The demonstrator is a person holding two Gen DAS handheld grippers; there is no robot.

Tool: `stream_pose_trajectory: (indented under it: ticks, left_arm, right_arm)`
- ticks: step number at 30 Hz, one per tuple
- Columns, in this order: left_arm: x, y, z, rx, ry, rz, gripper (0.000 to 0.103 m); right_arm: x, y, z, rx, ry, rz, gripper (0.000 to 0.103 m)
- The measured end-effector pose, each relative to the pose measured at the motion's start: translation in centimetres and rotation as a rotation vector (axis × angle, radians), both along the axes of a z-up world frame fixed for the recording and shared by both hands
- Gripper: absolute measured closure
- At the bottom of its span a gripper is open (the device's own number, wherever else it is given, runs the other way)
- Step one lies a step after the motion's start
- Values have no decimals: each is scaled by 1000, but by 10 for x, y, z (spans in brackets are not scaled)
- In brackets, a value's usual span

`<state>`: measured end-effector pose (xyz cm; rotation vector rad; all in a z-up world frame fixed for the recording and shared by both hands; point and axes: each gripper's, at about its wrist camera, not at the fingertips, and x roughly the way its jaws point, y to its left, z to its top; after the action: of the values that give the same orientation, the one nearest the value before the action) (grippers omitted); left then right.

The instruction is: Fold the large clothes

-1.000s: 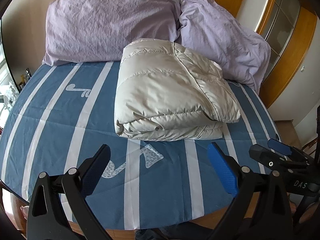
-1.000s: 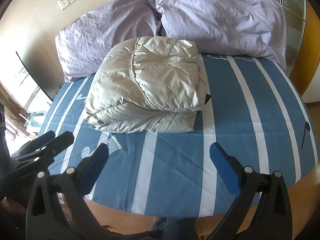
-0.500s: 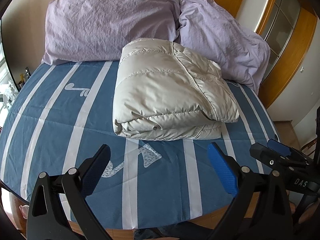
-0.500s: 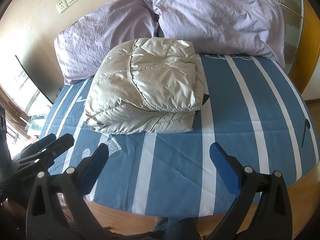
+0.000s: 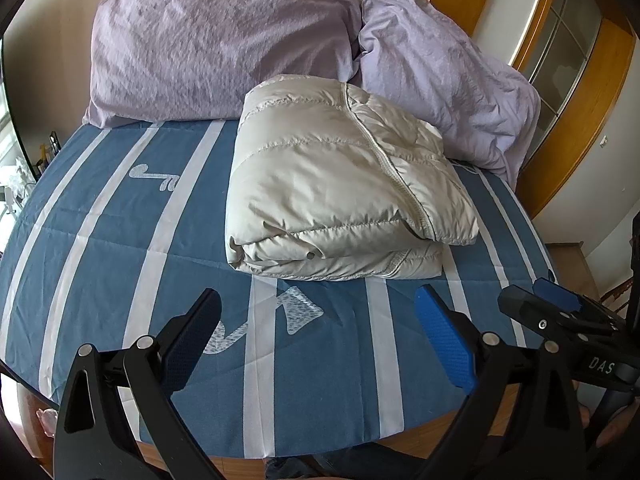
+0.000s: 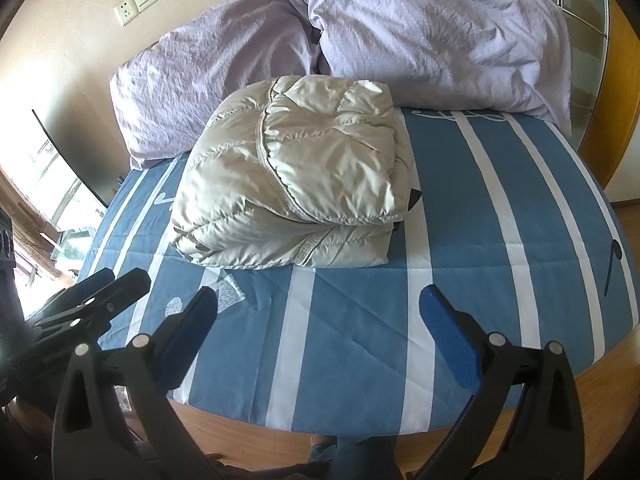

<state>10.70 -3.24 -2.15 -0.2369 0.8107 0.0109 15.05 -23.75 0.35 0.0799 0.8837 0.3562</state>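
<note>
Beige quilted jacket [image 5: 344, 184], folded into a bundle, lies mid-bed on the blue striped sheet [image 5: 100, 248], touching two lilac pillows [image 5: 216, 52]. My left gripper [image 5: 316, 336]: fingers spread, holding nothing, short of the jacket. Right view: same jacket [image 6: 296, 184]; my right gripper [image 6: 320, 332] likewise spread and empty.

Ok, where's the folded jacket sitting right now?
The folded jacket lies mid-bed on the striped sheet, its far edge against the two lilac pillows, ahead of both open tongs.
</note>
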Motion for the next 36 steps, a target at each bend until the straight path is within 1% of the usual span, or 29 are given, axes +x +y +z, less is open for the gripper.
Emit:
stream_pose_trajectory:
  ticks: [36]
  left_arm:
    - [1,-2,2,5,-2,1,5]
  right_arm:
    - [1,2,0,3,-4,1,2]
